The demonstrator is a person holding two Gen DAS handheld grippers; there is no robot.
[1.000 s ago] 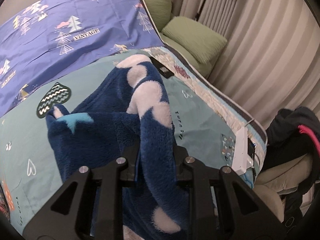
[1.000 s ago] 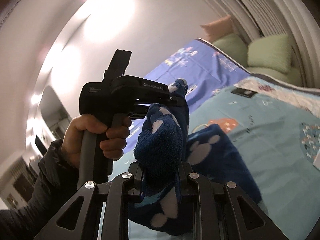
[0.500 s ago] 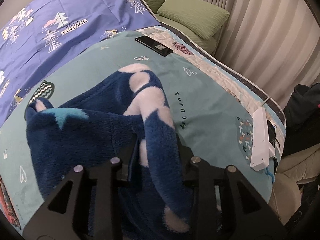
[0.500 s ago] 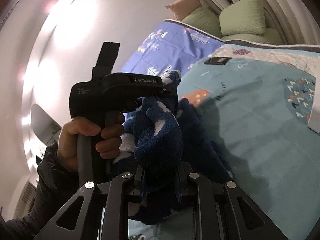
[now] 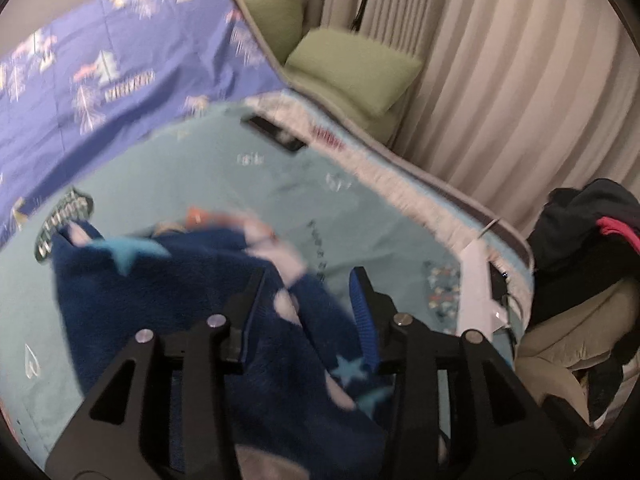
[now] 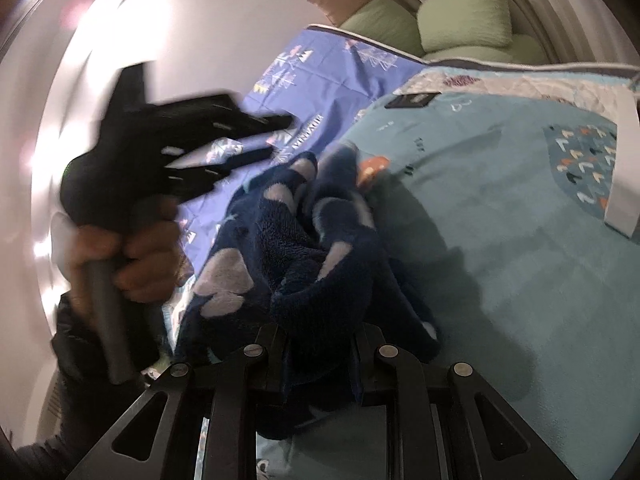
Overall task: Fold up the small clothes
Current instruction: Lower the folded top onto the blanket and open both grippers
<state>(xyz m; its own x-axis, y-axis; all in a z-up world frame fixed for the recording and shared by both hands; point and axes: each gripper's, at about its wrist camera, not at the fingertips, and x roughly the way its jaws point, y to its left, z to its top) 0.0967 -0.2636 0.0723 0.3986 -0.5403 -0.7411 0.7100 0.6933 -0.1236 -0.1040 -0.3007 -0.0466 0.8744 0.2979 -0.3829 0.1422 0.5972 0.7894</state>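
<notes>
- We see our left gripper [image 5: 308, 284], at lower centre of the left wrist view, its jaws opening, the navy fleece garment [image 5: 192, 292] lying loose between them on the teal blanket [image 5: 248, 184].
- Our right gripper [image 6: 318, 334], at bottom centre, clamps a fold of the garment.
- A phone [image 5: 276, 134] lies upper centre.

Right gripper [image 6: 320, 340] fingers [image 6: 272, 344] pinch the navy fleece garment [image 6: 296, 256] over the teal blanket [image 6: 500, 240].
</notes>
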